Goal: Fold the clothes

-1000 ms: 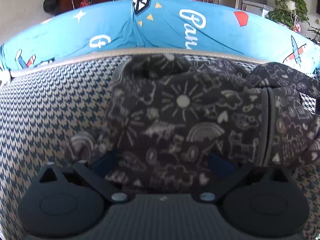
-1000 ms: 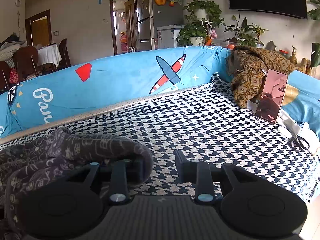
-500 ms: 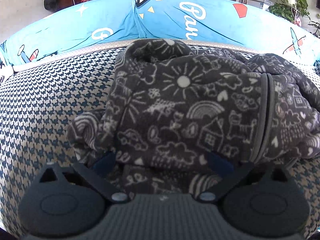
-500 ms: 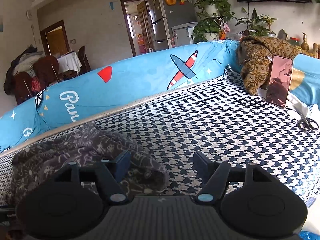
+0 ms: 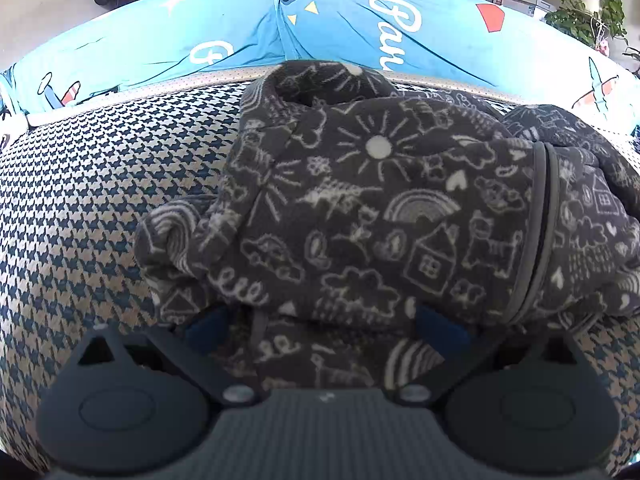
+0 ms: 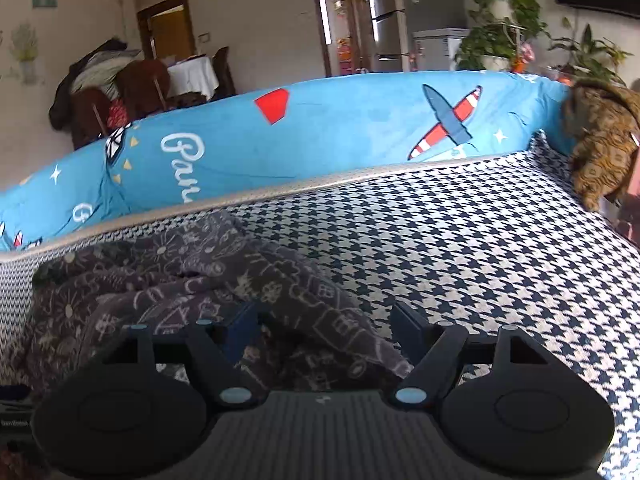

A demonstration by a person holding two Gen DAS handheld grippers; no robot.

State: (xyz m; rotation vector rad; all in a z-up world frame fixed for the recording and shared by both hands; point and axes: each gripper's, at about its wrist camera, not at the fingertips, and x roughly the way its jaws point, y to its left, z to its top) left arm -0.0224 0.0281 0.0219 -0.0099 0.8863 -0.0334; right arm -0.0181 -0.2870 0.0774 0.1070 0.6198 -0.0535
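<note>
A dark grey fleece garment (image 5: 380,208) printed with white doodles lies bunched in loose folds on the houndstooth cover (image 5: 100,184). In the left wrist view it fills the middle, and its near edge drapes over both tips of my left gripper (image 5: 324,328), whose jaws stand wide apart and clamp nothing. From the right wrist the same garment (image 6: 200,280) lies at the lower left. My right gripper (image 6: 326,326) is open, with a fold of the garment lying loose between its fingers.
A blue printed bolster (image 6: 320,132) runs along the far edge of the houndstooth cover (image 6: 480,240). A brown patterned cloth (image 6: 600,148) is heaped at the far right corner. Bare houndstooth stretches to the right of the garment. Chairs, a fridge and plants stand beyond.
My right gripper opened wider, let the fabric edge drop and drew back and up. The left wrist view pulled back from the garment, its jaws staying wide.
</note>
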